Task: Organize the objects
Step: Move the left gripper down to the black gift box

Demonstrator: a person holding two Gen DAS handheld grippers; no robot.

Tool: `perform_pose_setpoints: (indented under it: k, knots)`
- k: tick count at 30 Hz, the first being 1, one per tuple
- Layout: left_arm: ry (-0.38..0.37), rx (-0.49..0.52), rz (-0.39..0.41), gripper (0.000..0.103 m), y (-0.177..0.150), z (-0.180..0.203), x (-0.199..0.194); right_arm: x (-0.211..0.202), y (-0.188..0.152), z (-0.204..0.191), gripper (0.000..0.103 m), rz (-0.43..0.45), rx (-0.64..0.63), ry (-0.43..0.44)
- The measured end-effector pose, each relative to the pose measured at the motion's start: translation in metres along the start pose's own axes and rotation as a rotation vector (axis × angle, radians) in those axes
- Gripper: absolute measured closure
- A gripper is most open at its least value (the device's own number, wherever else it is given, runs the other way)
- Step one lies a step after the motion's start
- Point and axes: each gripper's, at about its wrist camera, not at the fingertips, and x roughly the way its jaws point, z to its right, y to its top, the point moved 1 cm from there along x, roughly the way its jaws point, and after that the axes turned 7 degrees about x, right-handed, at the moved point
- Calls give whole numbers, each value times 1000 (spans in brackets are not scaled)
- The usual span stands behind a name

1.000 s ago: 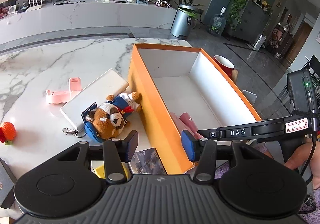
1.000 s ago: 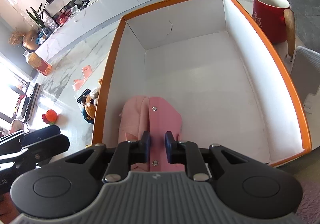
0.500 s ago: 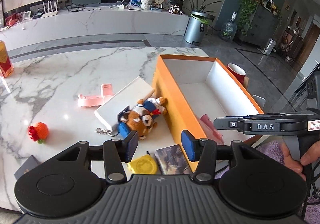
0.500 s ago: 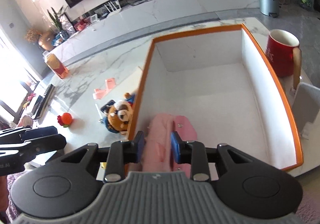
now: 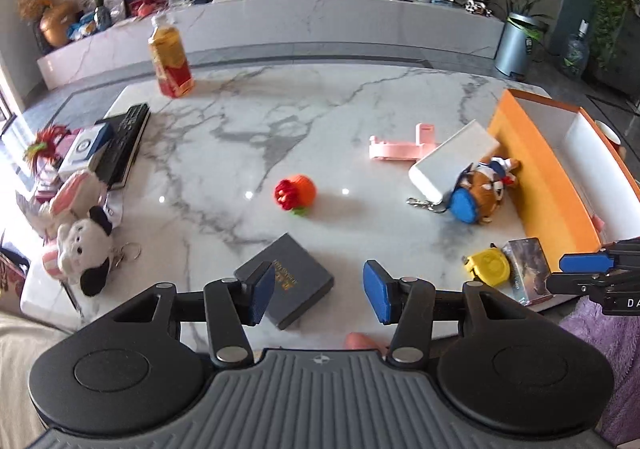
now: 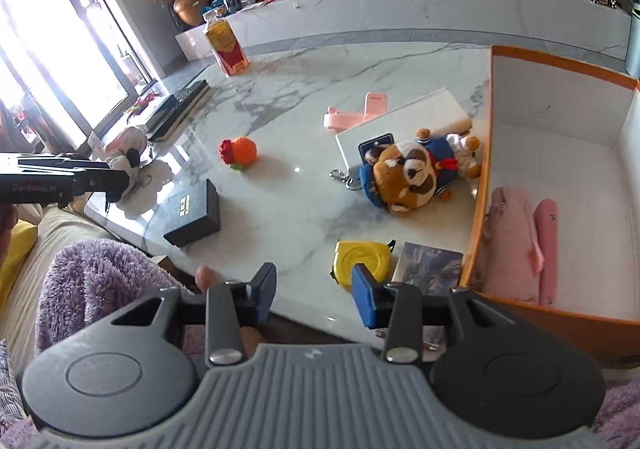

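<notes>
My left gripper [image 5: 318, 293] hangs over the table's near edge, jaws opening with nothing between them; a dark gift box [image 5: 296, 285] lies just beyond its left finger. My right gripper [image 6: 314, 295] is also opening and empty, close to a yellow tape measure [image 6: 362, 259] and a small picture pack [image 6: 428, 265]. The orange box [image 6: 478, 185] stands at the right, and a pink pouch [image 6: 512, 241] lies inside it by the near wall. A raccoon plush [image 6: 408, 177] leans on a white box [image 6: 400, 125] beside the orange wall.
On the marble top sit a knitted orange fruit [image 5: 296, 193], a pink stand [image 5: 396, 151], a drink bottle [image 5: 170, 61], a remote [image 5: 124, 141] and a white plush dog [image 5: 84, 249] at the left edge. A purple sleeve [image 6: 92, 273] lies below the table edge.
Both grippers drew back from the orange box and swung left over the table. The right gripper let go of the pink pouch, which stays in the box, and its jaws widened.
</notes>
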Motion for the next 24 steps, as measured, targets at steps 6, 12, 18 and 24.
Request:
perform_pose_setpoints:
  k: [6, 12, 18, 24]
  knots:
    - [-15, -151, -49, 25, -10, -27, 32, 24, 3, -10, 54, -27, -36, -60]
    - [-13, -245, -110, 22, -7, -40, 78, 47, 10, -13, 52, -55, -46, -99]
    - [-92, -385, -180, 22, -13, -68, 100, 74, 22, -22, 53, -89, -43, -60]
    - [-171, -459, -227, 22, -20, -79, 117, 122, 40, -58, 59, -130, -63, 42]
